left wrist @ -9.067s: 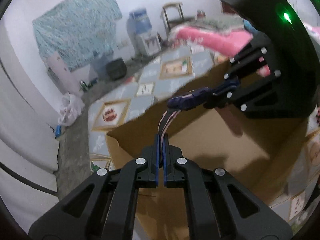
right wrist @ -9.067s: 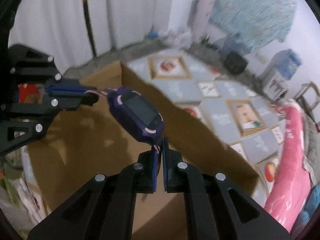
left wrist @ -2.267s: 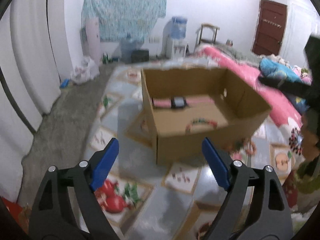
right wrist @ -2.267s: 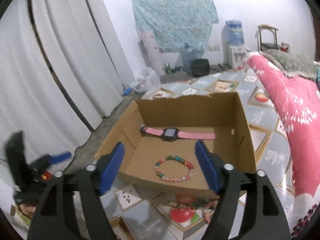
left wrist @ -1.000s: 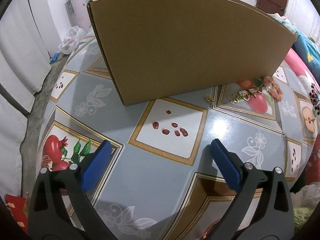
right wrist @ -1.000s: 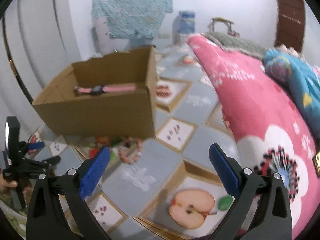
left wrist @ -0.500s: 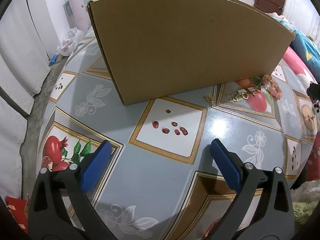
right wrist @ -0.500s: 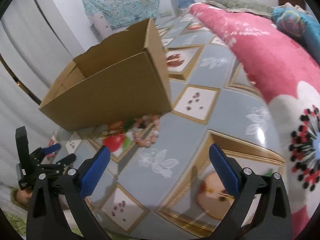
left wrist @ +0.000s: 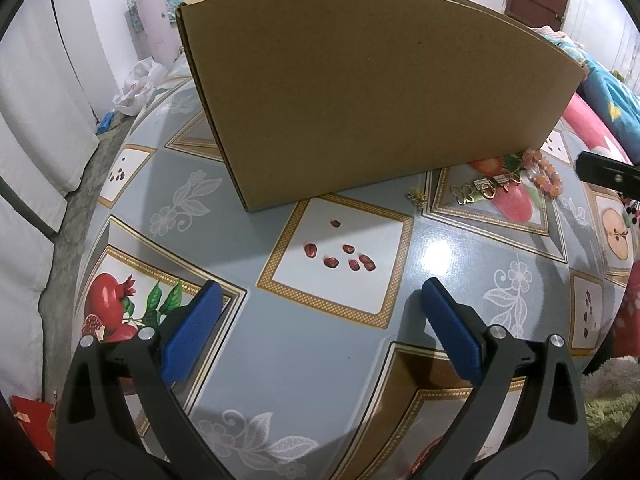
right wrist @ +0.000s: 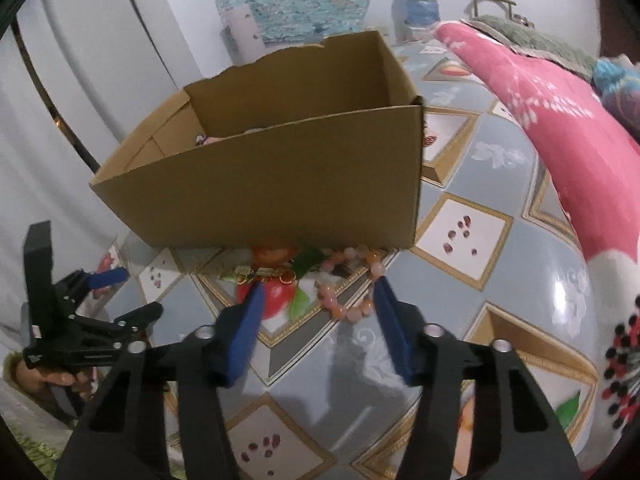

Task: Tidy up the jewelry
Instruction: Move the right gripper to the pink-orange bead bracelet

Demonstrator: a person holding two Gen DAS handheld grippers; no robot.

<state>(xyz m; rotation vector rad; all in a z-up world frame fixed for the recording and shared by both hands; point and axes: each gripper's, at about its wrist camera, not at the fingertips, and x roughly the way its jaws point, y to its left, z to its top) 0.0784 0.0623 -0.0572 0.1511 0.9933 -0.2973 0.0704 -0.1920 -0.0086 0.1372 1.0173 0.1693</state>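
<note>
A person's right gripper (right wrist: 316, 308) noses down toward a bead bracelet (right wrist: 350, 284) lying on the glossy fruit-print tablecloth (left wrist: 280, 344), just in front of an open cardboard box (right wrist: 280, 184). Its blue-padded jaws have just been closing and now stand about half apart; the loop of pink and orange beads lies partly in the gap between the fingertips, apparently not yet pinched, so nothing is held. The step in hand looks like picking up the loose pieces left outside the box, and the next move calls for settling the tips lower so that they straddle one side of the loop, then closing gently, since round, smooth beads may roll or slip. Beside the bracelet lie small gold-coloured trinkets (right wrist: 264, 274), thin and flat, likely harder to catch. A strip of something pink peeps over the box's matte brown wall. The left gripper (left wrist: 316, 312) hangs over bare cloth, jaws spread wide and empty, well apart from the jewelry.
</note>
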